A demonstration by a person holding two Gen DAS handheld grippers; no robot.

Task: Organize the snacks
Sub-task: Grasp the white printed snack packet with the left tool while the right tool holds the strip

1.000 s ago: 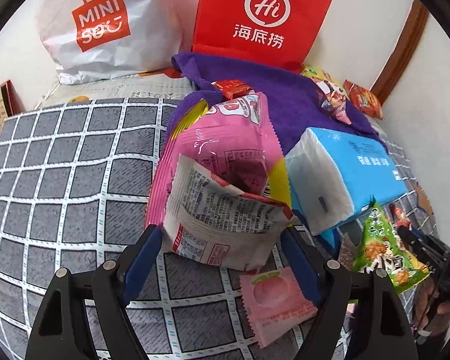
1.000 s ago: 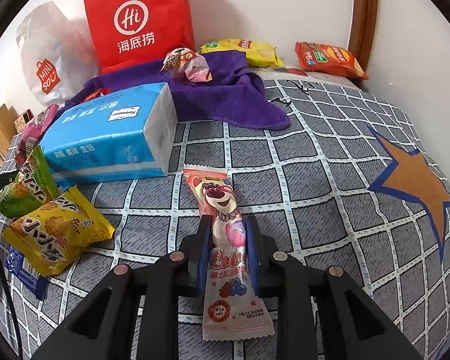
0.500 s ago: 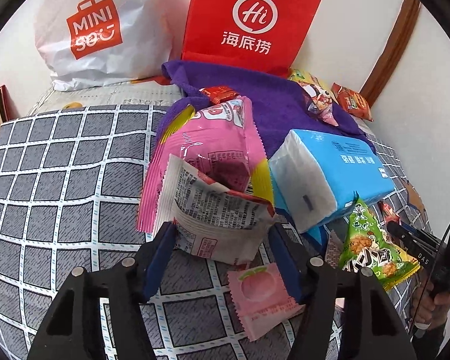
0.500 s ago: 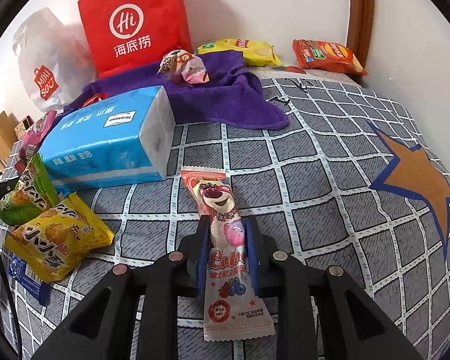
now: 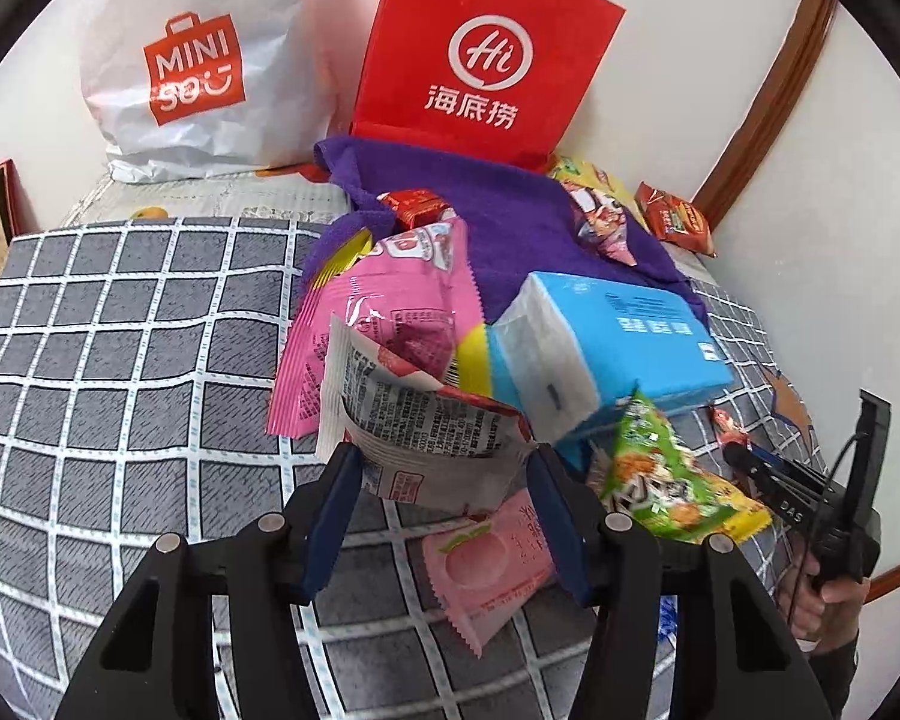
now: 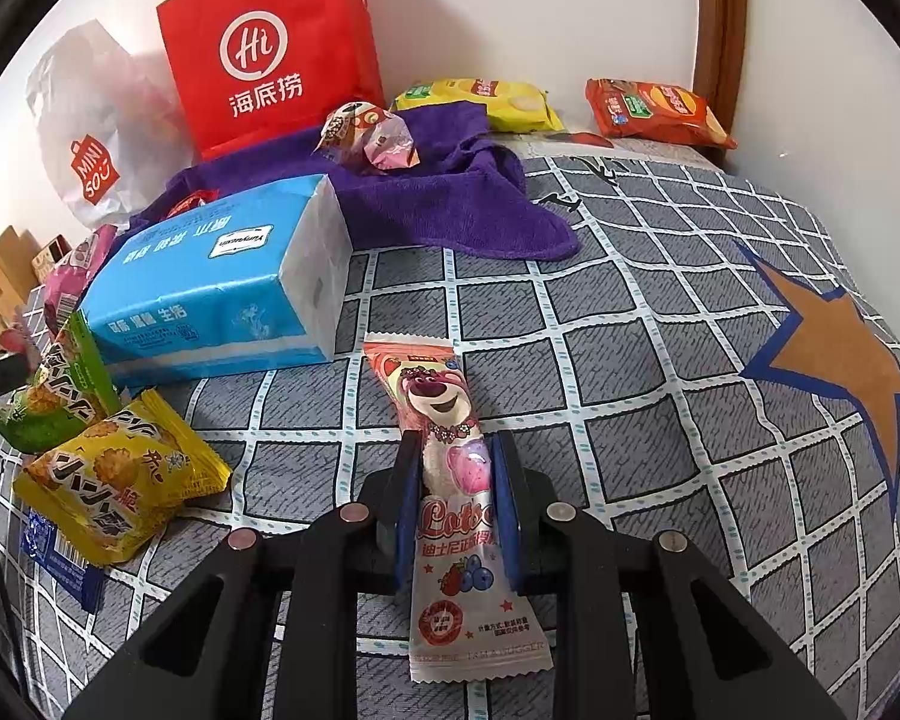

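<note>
Pink Lotso snack stick [image 6: 450,468] points lengthwise away from right gripper [image 6: 453,498].

Tissue pack [image 6: 210,282] crowding bare bedspread [image 6: 630,372]

grey checked bedcover [image 6: 600,324]; purple towel [image 6: 450,204]; red bag [image 6: 270,48]
</note>
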